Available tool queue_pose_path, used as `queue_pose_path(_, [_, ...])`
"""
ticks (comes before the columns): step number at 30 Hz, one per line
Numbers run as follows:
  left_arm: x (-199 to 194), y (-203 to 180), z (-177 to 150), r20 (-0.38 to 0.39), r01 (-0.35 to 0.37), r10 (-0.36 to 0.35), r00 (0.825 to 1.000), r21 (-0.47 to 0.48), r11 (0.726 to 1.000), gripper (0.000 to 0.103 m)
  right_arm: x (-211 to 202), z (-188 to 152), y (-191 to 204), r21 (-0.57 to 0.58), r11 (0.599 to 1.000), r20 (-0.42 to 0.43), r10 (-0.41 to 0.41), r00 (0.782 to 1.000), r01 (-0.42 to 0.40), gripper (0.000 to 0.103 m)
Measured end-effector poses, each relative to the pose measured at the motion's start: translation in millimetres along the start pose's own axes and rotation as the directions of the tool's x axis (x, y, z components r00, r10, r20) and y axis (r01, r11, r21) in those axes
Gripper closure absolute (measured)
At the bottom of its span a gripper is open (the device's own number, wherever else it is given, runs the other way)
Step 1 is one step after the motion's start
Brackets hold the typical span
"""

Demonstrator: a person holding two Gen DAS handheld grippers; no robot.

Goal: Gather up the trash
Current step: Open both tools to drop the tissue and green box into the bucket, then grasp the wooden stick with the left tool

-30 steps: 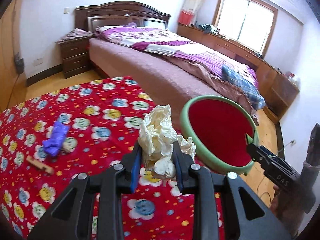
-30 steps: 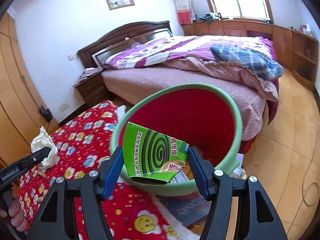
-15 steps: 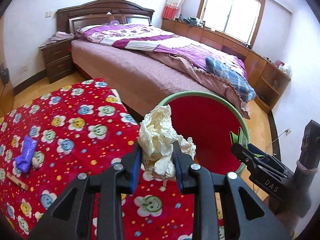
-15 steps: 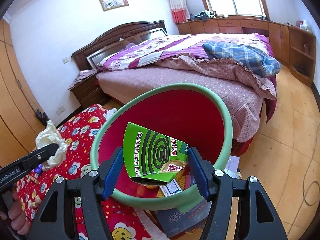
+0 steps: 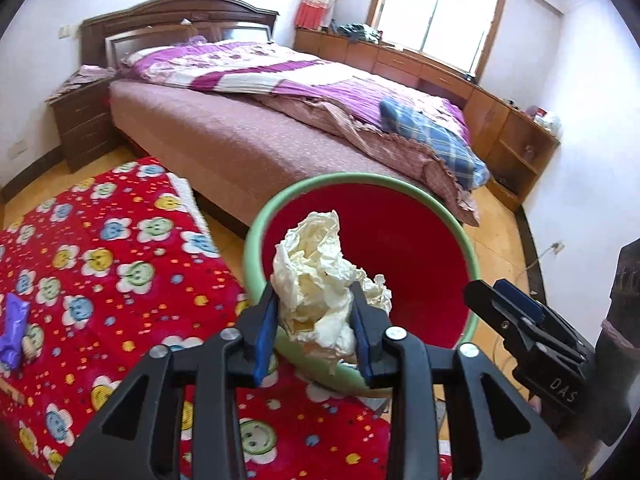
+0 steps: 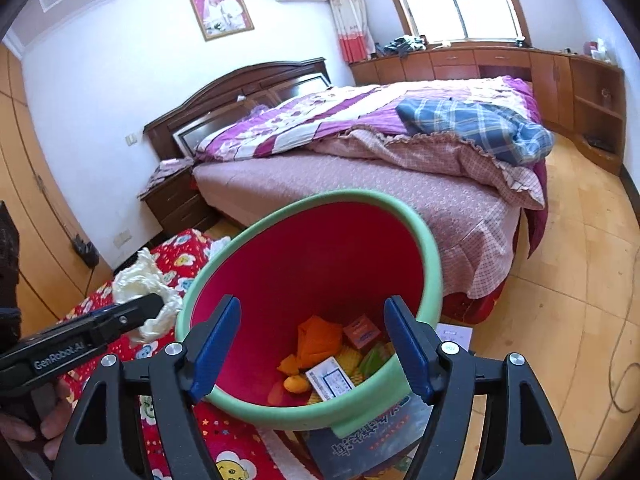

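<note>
Between our left tongs (image 5: 316, 328), whose jaws are opening, the crumpled paper wad (image 5: 320, 280) is hanging above the bin's (image 5: 256, 256) near rim; released here, it could be bouncing outside. Our right tongs (image 6: 312, 344) are opening empty over the bin.

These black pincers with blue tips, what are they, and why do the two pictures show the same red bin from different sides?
They are hand-held grippers, one in each of a person's hands, each with a camera looking along its fingers. The left gripper has a crumpled paper wad between its opening jaws, over the near rim of the red bin. The right gripper, opening, has nothing between its jaws, above the bin with trash at its bottom. A purple scrap lies on the flowered red cloth.
</note>
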State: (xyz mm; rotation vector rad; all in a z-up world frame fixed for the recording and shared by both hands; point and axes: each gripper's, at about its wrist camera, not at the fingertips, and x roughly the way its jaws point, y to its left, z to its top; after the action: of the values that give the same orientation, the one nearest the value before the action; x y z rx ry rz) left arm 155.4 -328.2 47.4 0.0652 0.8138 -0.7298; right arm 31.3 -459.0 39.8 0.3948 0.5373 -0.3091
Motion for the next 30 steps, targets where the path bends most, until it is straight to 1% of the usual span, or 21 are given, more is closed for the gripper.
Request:
queue_pose_path(1, [2,0,0,-0.009,0.012,-0.012,1.0,-0.003,1.0,0.061,-2,0,-1,0.003,1.0,0.003,-0.002,1.0,0.002,0.028])
queue_pose_path(2, [5,-1,0,-0.019,0.025,-0.025,1.0,-0.008,1.0,0.053,-3,0,-2,0.006,1.0,0.004,-0.003,1.0,0.003,0.028])
queue_pose_path(4, [8,-1,-1,-0.031,0.033,-0.033,0.999,-0.024,0.999,0.047,-4,0,-4,0.013,1.0,0.005,-0.007,1.0,0.007,0.028])
queue_pose_path(10, [4,6,-6,-0.043,0.024,-0.027,0.999,-0.063,0.998,0.047,-7,-2,-8,0.021,1.0,-0.002,-0.006,1.0,0.006,0.028])
queue_pose_path(16, [-13,20,-10,-0.027,-0.033,0.031,0.999,-0.077,0.996,0.047,-9,-6,-2,0.02,1.0,-0.014,0.002,1.0,-0.002,0.028])
queue_pose_path(21, [-32,43,-14,-0.011,-0.092,0.091,0.996,-0.113,0.989,0.047,-8,-9,8,0.009,1.0,-0.028,0.02,0.999,-0.019,0.028])
queue_pose_path(26, [-54,75,-24,0.001,-0.174,0.176,0.984,-0.169,0.97,0.047,-6,-13,22,-0.01,0.999,-0.048,0.048,0.998,-0.048,0.028])
queue_pose_path(30, [-67,107,-32,-0.018,-0.244,0.247,0.969,-0.237,0.94,0.047,-7,-15,32,-0.023,0.998,-0.058,0.063,0.996,-0.065,0.028])
